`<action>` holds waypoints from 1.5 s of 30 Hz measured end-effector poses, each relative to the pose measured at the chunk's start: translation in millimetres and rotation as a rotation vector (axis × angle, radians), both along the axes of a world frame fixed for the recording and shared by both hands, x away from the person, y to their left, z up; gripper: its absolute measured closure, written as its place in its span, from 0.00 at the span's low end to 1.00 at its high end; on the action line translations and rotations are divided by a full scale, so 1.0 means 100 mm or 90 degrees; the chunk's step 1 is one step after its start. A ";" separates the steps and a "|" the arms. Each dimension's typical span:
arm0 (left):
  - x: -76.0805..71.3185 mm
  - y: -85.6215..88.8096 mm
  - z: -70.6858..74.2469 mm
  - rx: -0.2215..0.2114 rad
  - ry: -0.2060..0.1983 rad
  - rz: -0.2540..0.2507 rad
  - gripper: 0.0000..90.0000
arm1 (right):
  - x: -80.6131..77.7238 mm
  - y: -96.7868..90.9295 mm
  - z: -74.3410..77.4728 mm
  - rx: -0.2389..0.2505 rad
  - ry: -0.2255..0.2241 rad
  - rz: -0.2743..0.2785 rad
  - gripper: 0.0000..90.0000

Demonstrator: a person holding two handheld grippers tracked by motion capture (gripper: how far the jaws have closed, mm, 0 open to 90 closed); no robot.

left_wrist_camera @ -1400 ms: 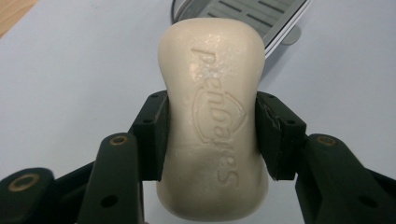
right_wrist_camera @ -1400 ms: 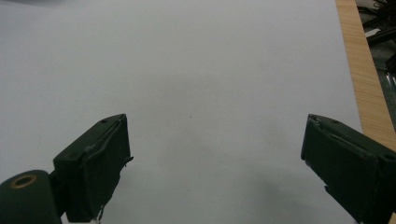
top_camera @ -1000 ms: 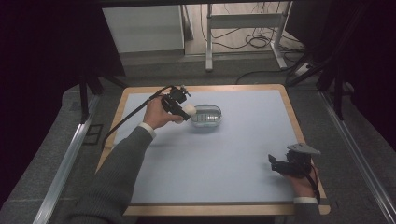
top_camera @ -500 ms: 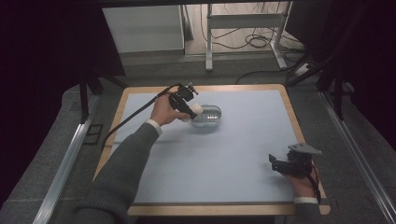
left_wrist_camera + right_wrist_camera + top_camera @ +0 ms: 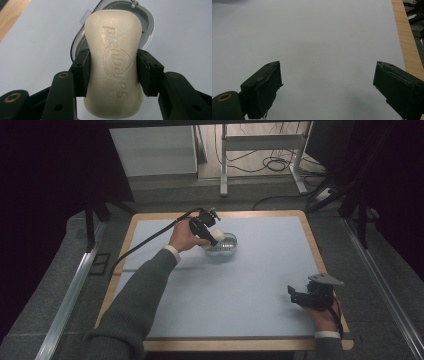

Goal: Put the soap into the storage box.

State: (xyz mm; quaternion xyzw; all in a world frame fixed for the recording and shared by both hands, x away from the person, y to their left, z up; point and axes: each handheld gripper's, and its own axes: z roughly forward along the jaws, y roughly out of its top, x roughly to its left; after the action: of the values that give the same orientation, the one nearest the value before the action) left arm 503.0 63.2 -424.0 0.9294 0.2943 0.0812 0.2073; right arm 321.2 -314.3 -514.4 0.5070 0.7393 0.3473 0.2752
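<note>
Cream soap bar (image 5: 113, 65) embossed "penbajes"

Waxy matt soap bar (image 5: 113, 72), glossy clear plastic dish (image 5: 223, 245), matt pale mat (image 5: 260, 285), wood-edged table (image 5: 320, 245).

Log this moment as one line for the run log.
left claw: shut on soap bar, over soap dish | right claw: open, idle

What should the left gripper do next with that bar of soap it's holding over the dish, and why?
Probably lower the soap bar a little further into the soap dish before opening. The left gripper is clamped on the bar's sides, and the dish's open tray lies right beneath and ahead of it, so a short descent should seat it. The right gripper rests open, well apart.
</note>
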 end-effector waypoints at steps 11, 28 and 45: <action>0.11 -0.09 -0.10 -0.026 0.014 -0.028 0.55 | 0.00 0.00 -0.01 0.000 0.003 -0.002 0.09; 0.16 -0.18 -0.32 -0.019 0.008 -0.059 0.55 | 0.01 0.02 -0.03 -0.002 0.004 0.003 0.09; -0.08 0.03 -0.17 -0.102 -0.030 -0.017 0.32 | 0.01 0.04 -0.05 -0.010 0.008 0.004 0.09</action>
State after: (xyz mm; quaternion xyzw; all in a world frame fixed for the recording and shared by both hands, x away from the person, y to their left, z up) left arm 495.1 66.2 -441.1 0.9115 0.2827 0.0764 0.2888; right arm 322.4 -310.5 -519.7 0.5045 0.7453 0.3392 0.2736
